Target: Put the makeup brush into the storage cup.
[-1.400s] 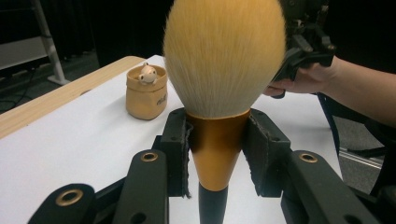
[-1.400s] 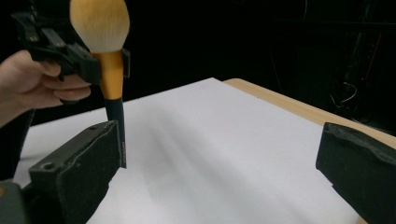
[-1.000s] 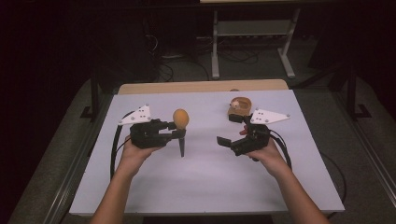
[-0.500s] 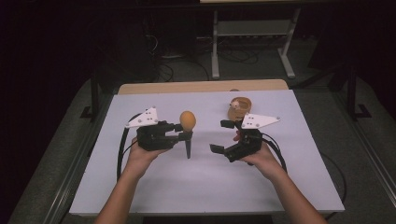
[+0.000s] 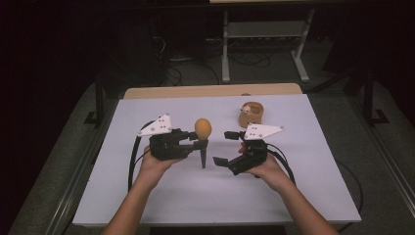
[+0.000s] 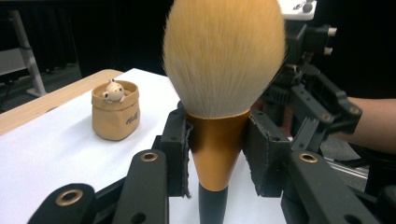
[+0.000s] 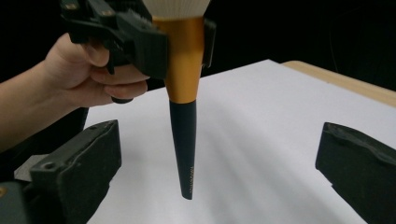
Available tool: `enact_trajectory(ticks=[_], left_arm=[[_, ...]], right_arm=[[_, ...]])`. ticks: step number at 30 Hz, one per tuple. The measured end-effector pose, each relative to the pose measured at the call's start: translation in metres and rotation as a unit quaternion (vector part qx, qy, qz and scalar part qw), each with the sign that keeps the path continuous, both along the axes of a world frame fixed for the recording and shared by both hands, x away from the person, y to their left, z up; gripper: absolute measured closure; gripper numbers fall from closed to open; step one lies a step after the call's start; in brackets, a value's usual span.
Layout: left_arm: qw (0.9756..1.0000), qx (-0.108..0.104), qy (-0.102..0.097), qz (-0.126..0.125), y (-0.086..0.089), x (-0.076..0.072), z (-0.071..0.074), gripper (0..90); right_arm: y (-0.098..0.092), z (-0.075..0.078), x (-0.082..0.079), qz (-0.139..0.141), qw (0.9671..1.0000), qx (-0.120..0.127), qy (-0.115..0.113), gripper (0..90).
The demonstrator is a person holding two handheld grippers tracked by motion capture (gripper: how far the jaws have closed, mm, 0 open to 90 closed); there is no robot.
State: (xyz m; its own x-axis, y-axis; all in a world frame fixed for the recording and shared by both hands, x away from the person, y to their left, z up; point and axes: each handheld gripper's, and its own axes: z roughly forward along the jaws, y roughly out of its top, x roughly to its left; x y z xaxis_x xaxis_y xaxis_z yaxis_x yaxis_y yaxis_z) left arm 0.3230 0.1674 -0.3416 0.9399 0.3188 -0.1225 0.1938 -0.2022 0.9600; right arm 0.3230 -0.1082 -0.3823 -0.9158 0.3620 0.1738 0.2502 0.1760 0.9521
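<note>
Near the middle of the high view, the left gripper (image 5: 195,143) clamps the gold ferrule of a fluffy tan-bristled makeup brush with a black tapered handle (image 5: 203,139), bristles up. The right gripper (image 5: 227,147), jaws spread wide and empty, faces that handle. Closing off-centre could knock the brush askew or pull it from the clamp.

soft-bristled brush (image 6: 223,60) with glossy gold metal ferrule, matt black handle.
</note>
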Motion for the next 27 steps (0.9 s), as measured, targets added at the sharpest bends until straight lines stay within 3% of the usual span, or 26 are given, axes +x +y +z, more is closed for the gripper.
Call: enact_trajectory(ticks=[14, 22, 27], left_arm=[[1.0000, -0.008, 0.000, -0.006, -0.009, -0.003, -0.001, 63.0], [0.9999, -0.009, 0.004, -0.008, -0.012, -0.003, -0.004, 63.0], [0.9999, -0.009, 0.005, -0.008, -0.014, -0.004, -0.004, 62.9]], right_arm=[[0.011, -0.003, -0.004, 0.006, 0.9999, 0.002, 0.012, 14.5], [0.017, -0.003, -0.005, 0.002, 0.9998, 0.011, 0.019, 24.9], [0.020, -0.003, -0.006, -0.004, 0.9998, 0.003, 0.019, 34.6]])
